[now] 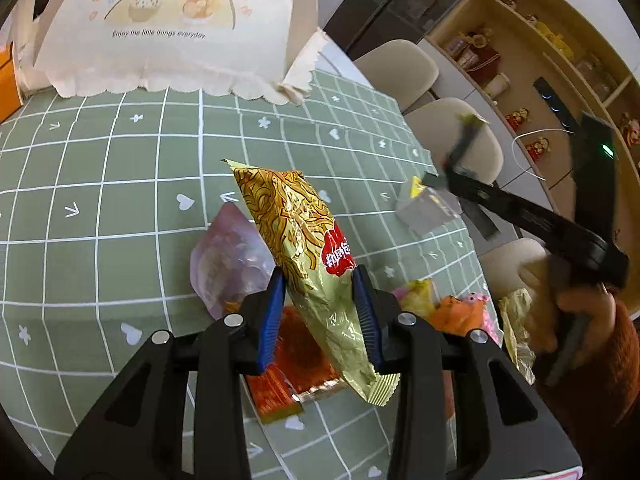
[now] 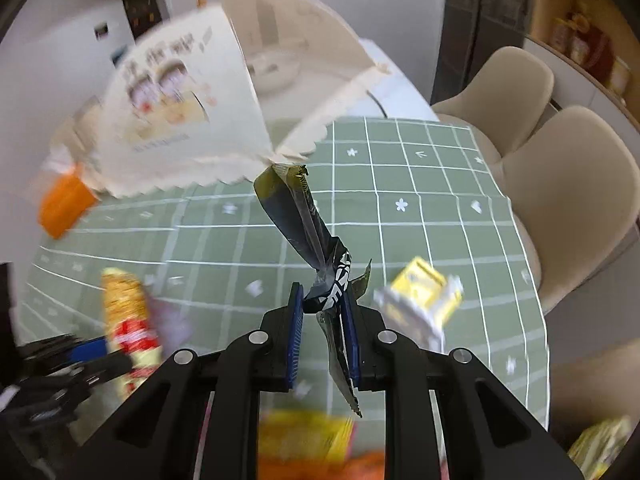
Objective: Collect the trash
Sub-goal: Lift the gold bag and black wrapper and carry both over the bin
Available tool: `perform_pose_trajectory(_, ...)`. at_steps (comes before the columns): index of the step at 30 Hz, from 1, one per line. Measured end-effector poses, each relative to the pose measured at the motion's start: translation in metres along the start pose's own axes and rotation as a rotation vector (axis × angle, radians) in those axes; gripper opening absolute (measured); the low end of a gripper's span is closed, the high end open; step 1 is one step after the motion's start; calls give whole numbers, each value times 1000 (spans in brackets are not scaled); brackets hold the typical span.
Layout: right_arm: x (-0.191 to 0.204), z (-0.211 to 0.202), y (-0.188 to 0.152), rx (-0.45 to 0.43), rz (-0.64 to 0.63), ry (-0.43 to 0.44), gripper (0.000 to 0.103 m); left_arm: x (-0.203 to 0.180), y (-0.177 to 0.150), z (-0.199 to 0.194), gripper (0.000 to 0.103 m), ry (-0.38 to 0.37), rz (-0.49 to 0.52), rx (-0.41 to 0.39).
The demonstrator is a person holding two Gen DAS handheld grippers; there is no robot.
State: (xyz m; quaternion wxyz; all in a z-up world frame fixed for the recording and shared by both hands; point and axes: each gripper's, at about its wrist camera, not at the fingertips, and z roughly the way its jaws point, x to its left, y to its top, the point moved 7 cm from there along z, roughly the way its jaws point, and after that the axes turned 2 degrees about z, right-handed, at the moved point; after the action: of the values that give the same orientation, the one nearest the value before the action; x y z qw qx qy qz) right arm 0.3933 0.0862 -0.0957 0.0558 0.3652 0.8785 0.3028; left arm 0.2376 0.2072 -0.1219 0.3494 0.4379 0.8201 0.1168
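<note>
My left gripper (image 1: pixel 320 304) is shut on a gold noodle snack packet (image 1: pixel 308 248) and holds it above the green checked tablecloth (image 1: pixel 120 200). My right gripper (image 2: pixel 322 304) is shut on a crumpled dark wrapper (image 2: pixel 304 220), lifted over the table; it also shows in the left wrist view (image 1: pixel 466 140). A cream paper bag (image 1: pixel 168 28) with a cartoon print stands open at the far side of the table, and it also shows in the right wrist view (image 2: pixel 188 112). The gold packet shows blurred at the left of the right wrist view (image 2: pixel 128 312).
On the cloth lie a pale purple bag (image 1: pixel 228 256), an orange-red packet (image 1: pixel 288 372), a yellow-and-white carton (image 1: pixel 424 208) (image 2: pixel 424 300), and pink and orange wrappers (image 1: pixel 448 304). Beige chairs (image 2: pixel 560 184) stand along the right edge. An orange box (image 2: pixel 64 204) sits far left.
</note>
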Motion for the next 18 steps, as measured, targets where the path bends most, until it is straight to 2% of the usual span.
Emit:
perform_pose_trajectory(3,-5,-39,-19,-42,41,4,19,-9,-6,-7,33,-18,14,-1)
perform_pose_trajectory(7,-20,-88,-46,-102,79,-41,19,-27,-13,-16,33,-36,45,4)
perform_pose_trajectory(14,-52,-160,-89,-189,170,-101,19,-73,-9,-46,33,-62,150,-49)
perform_pose_trajectory(18,-66,-201,-115,-244,221,-131,19,-88,-4,-64,33,-59,199,-79)
